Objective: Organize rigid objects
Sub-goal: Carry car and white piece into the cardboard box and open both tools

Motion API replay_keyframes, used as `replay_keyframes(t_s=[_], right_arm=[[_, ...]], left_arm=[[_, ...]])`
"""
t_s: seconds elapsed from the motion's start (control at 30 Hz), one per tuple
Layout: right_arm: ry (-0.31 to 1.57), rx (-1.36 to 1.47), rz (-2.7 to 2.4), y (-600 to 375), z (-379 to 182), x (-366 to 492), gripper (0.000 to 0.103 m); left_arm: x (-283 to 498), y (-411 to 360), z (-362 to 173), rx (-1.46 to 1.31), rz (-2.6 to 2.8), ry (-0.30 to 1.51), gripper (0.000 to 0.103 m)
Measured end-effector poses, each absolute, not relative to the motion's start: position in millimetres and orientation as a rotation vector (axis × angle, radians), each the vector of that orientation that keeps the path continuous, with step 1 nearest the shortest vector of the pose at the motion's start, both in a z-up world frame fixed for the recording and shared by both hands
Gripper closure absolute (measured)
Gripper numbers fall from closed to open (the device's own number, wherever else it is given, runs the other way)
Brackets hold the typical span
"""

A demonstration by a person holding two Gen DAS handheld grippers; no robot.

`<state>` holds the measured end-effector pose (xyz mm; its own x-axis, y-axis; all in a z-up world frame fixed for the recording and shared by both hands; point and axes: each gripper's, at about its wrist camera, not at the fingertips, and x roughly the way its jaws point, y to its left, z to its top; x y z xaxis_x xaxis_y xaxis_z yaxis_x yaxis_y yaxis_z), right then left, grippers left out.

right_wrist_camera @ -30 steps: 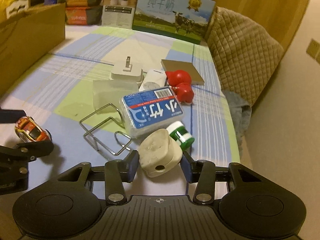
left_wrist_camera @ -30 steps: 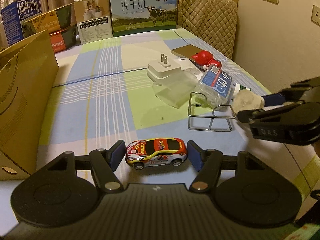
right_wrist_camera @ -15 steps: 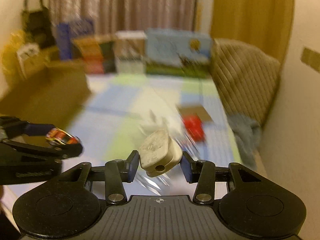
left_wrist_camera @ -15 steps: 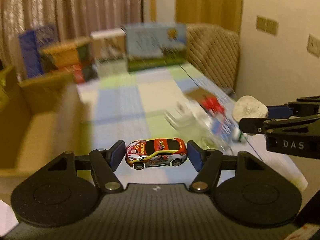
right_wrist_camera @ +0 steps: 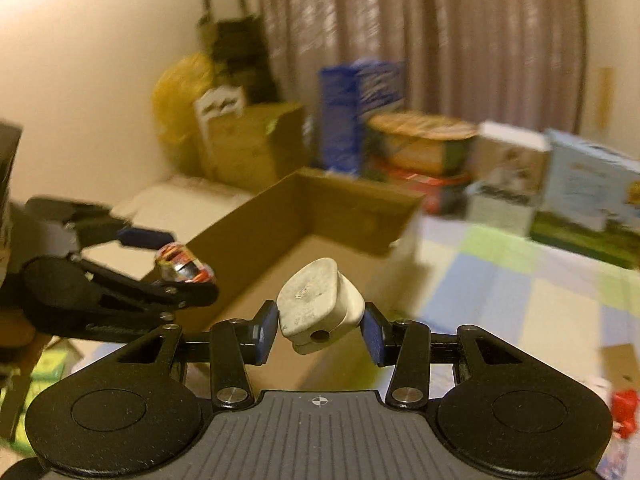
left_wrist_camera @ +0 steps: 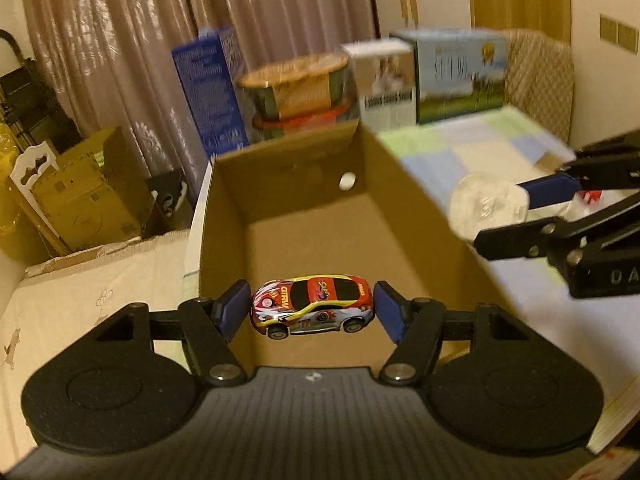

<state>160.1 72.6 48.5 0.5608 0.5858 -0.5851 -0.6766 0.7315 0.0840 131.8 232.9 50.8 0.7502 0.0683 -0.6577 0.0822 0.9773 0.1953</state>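
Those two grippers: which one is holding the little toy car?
The left gripper has the red and yellow toy car clamped between its blue pads, above the open cardboard box. The right gripper holds a white plug.

Right tool [right_wrist_camera: 320, 330] grips white plug [right_wrist_camera: 320, 308] above cardboard box [right_wrist_camera: 352, 208].

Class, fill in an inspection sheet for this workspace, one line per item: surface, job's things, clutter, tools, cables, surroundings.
Surface: table under a checked cloth, blurred.
Job's things: toy car and white plug adapter, both held in the air at the open cardboard box; no objects seen on the visible part of its floor.
Clutter: cartons standing along the table's far edge; red item at the picture's edge, too blurred to name.
Tools: left tool shut on the toy car; right tool shut on the white plug adapter.
Cables: nothing seen.
Surroundings: curtains, stacked brown boxes, wall switches.
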Motion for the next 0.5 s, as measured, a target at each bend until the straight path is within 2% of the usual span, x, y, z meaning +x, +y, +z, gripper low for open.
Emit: replay_keyframes(t_s=[0.2,0.27,0.33,0.5], right_arm=[[0.671,-0.236,0.772,109.8,16.0,172.0,0.061],[0.676,-0.254,0.770,111.1,10.2,171.4,0.061],[0.680,-0.265,0.766,110.3,7.4,172.5,0.061],[0.652,-0.221,0.746,99.6,12.2,171.9,0.057]], left_arm=[[138.1,250.5,29.8,0.211,-0.026,0.742,0.039],[137.0,252.1,26.0,0.205,-0.023,0.743,0.035],[133.7,253.6,22.9,0.200,-0.009,0.737,0.024],[125.7,260.6,34.3,0.181,0.037,0.703,0.023]])
